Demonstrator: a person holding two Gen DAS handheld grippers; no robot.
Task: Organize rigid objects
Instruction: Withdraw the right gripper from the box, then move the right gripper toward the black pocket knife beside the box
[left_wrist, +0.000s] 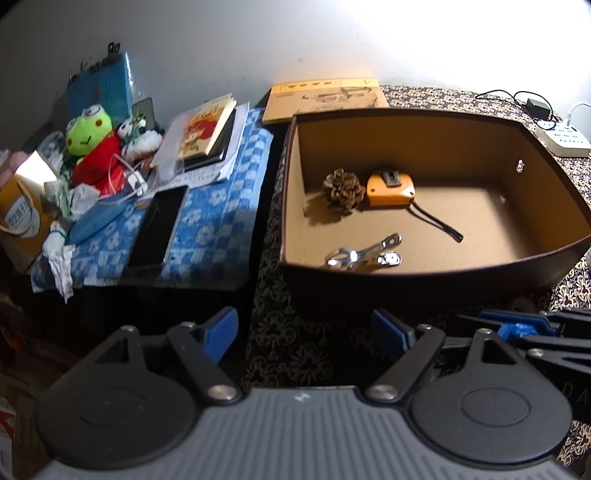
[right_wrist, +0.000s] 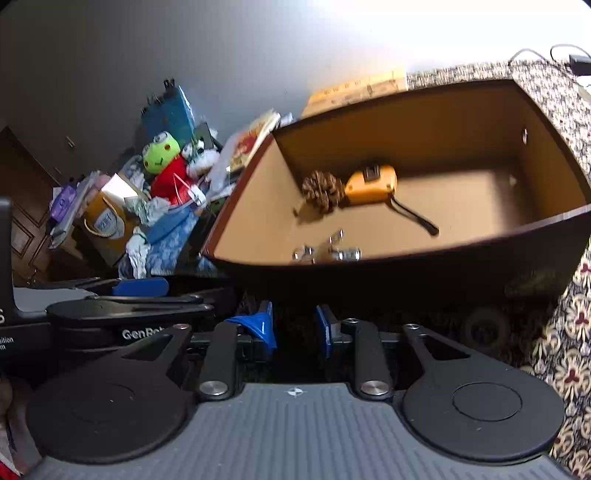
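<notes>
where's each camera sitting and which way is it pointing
Left wrist: on the left tool, facing forward and down at the open box; its own fingers gape wide.
Right wrist: on the right tool, lower, facing the box's near wall; the left tool is at its left.
Shared: pine cone, tape measure, metal clip, frog plush.

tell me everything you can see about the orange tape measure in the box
The orange tape measure is a rounded, hard-looking plastic case with a dark clip or button block on its upper face and a black wrist strap trailing out across the floor towards the near right. It lies inside the open cardboard box, near the back left, on the tan floor. Its left end sits right against the pine cone, apparently touching. The metal clip lies apart, nearer the front wall. Neither gripper touches it.
</notes>
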